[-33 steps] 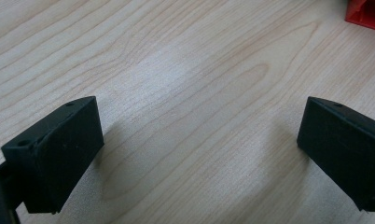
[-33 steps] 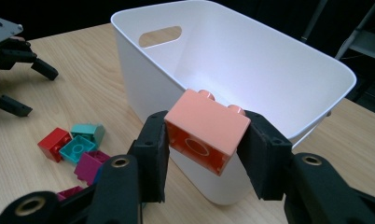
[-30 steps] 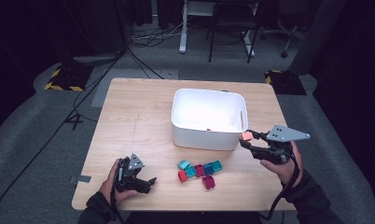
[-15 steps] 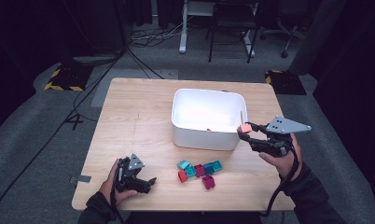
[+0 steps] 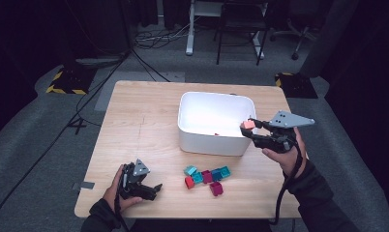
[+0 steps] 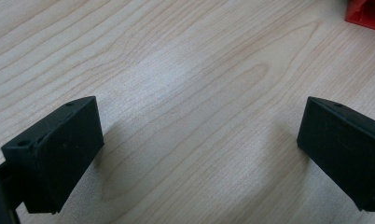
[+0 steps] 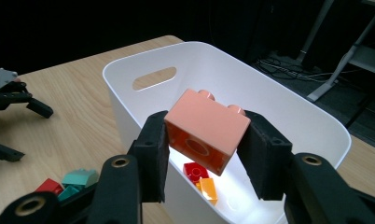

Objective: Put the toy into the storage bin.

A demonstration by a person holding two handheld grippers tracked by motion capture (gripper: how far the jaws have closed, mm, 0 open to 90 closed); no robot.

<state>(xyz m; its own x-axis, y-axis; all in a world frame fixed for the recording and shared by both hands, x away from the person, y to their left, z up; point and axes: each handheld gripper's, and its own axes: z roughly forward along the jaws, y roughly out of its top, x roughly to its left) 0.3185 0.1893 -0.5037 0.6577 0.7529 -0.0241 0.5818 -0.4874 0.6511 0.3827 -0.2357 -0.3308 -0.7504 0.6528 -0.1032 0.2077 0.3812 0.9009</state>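
Dark room, pale wooden bench point(image 5: 134, 121). Left claw point(image 5: 154, 189) rested wide open near the front edge, holding nothing. Loose bricks point(image 5: 207, 176) lay mid-bench, unsorted. White tub point(image 5: 212, 142) already held a few bricks. Right claw point(image 5: 247, 128) gripped a salmon brick point(image 7: 206, 130) over the rim, release pending.

Salmon-pink two-stud brick point(image 7: 207, 130), tilted, studs up, above the white bin's point(image 7: 316, 122) rim, over its interior.
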